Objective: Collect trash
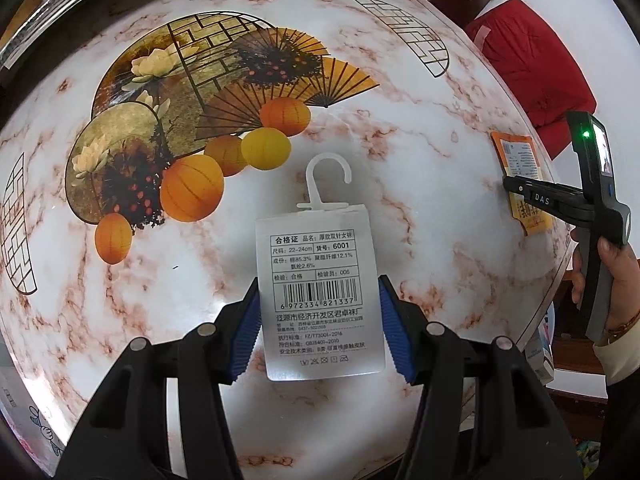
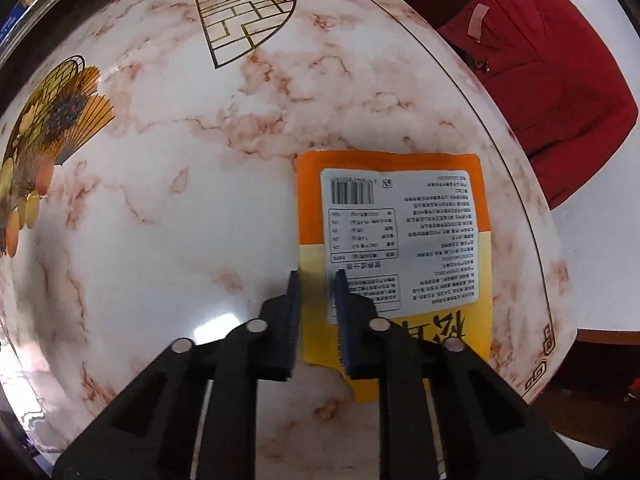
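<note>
A white hang tag with a barcode and a plastic hook sits between the blue pads of my left gripper, which press on its two side edges. An orange and yellow snack wrapper lies flat near the table's right edge, label side up. My right gripper points down at it with its jaws narrow, the wrapper's left edge strip caught between the pads. In the left wrist view the right gripper reaches across the same wrapper, held by a person's hand.
The table has a marble pattern with printed fans and lanterns. A red cloth lies beyond its far right edge. A glass-rimmed shelf runs along the far left.
</note>
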